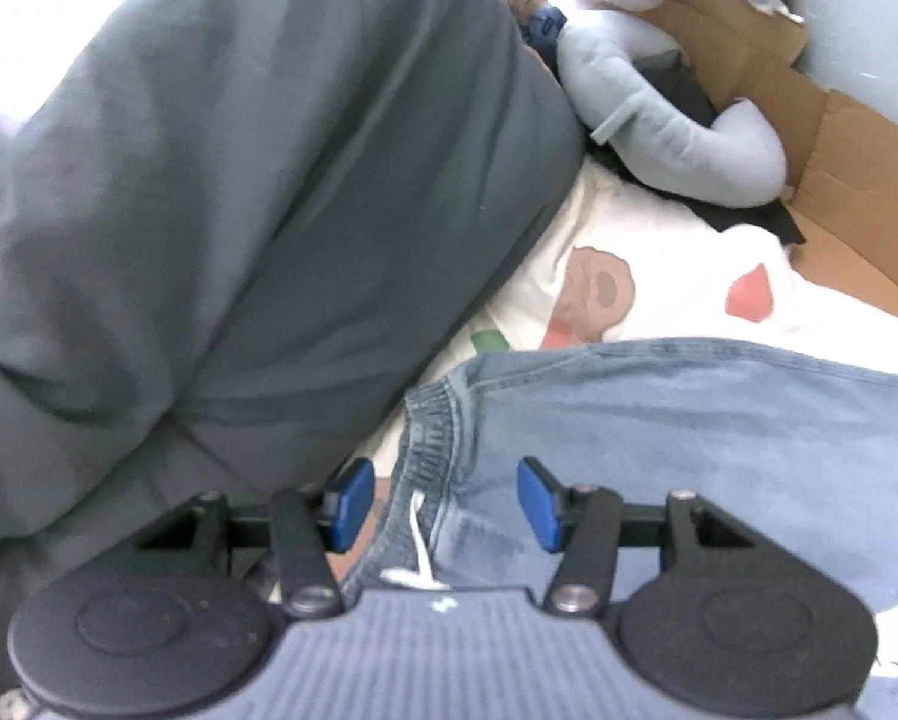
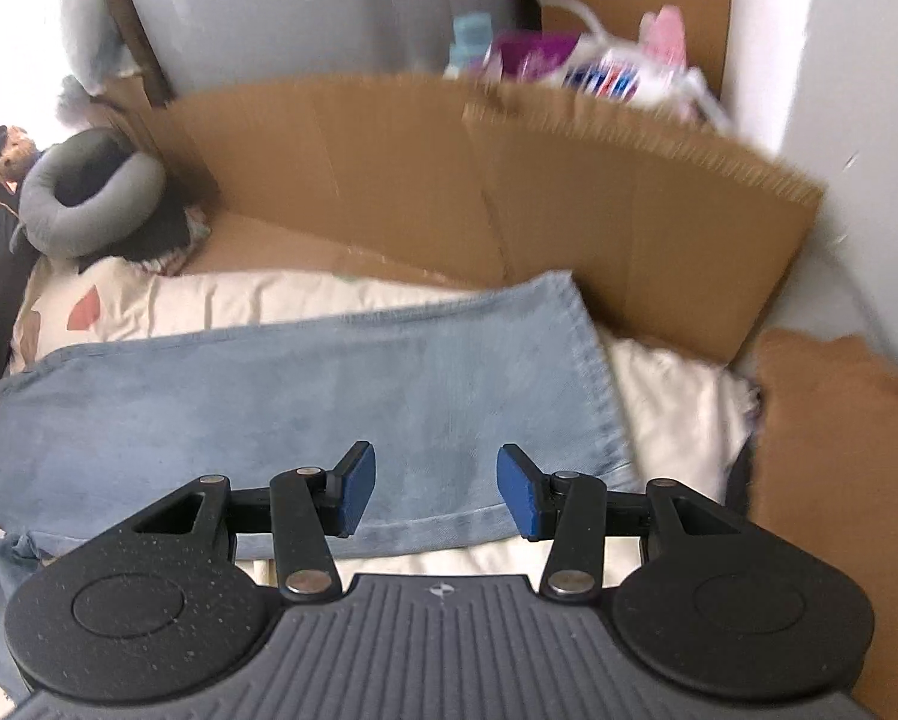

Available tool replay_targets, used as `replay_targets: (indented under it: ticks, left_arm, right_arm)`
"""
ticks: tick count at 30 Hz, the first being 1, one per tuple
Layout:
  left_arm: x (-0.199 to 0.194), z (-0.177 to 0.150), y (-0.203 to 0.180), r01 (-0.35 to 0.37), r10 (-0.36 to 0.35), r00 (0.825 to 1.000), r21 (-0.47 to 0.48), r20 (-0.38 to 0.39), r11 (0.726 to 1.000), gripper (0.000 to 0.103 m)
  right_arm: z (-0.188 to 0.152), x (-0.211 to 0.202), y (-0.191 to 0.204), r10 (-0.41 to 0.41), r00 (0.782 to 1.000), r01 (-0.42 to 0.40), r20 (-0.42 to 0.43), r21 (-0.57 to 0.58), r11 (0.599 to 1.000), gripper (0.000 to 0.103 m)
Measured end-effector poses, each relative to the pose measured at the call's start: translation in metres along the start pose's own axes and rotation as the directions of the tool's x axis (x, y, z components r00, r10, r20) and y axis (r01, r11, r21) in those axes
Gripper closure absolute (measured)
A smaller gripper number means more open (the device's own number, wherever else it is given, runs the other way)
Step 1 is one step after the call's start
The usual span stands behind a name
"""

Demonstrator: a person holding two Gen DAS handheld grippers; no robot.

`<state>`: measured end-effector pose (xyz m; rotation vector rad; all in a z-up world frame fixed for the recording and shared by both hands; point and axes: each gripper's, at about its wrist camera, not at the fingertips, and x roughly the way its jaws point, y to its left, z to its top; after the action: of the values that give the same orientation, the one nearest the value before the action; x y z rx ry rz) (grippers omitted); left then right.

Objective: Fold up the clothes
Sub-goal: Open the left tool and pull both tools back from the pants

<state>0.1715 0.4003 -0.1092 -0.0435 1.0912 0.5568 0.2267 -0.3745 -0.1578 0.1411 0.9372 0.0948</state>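
A: The left gripper (image 1: 443, 501) is seen parted about halfway, nothing clamped. The jeans (image 1: 658, 420) are spread below and ahead of it, their gathered waistband (image 1: 431, 420) framed between the blue pads (image 1: 347, 501), which are not pressed on it. A white drawstring (image 1: 419, 546) is trailed just under the gap.

B: And the right gripper (image 2: 437, 492) is likewise held half open, with nothing gripped. The jeans (image 2: 269, 396) are laid flat beneath and in front of it, a hemmed leg end (image 2: 598, 372) lying to its right.

A: A grey garment (image 1: 239, 180) is bunched to the left of the left gripper; a printed white sheet (image 1: 628, 276) is seen beyond the jeans.

B: Cardboard (image 2: 449, 180) is stood up farther ahead of the right gripper, and a grey neck pillow (image 2: 83, 204) is spotted far left.
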Motion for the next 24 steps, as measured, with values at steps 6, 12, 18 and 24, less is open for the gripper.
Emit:
replay_targets:
  ticks: [6,12,18,24]
  left_arm:
    - [-0.057,-0.016,-0.001,0.035,-0.034,0.999,-0.03,0.024,0.999,0.042]
    - [-0.114,-0.034,0.001,0.029,-0.027,0.999,-0.043,0.043,0.999,0.037]
    - [-0.164,-0.052,0.0,0.026,-0.023,0.998,-0.06,0.053,0.998,0.029]
    - [-0.194,-0.062,0.004,0.026,-0.023,0.998,-0.043,0.066,0.999,0.024]
  right_arm:
    - [0.003,-0.065,-0.017,0.032,0.998,-0.032,0.05,-0.009,0.999,0.05]
    - [-0.01,-0.129,-0.043,0.064,0.991,-0.064,0.118,0.0,0.998,0.05]
    - [-0.04,-0.175,-0.064,0.099,0.985,-0.101,0.144,0.006,0.995,0.05]
    - [-0.072,-0.215,-0.074,0.127,0.975,-0.135,0.18,0.03,0.99,0.05]
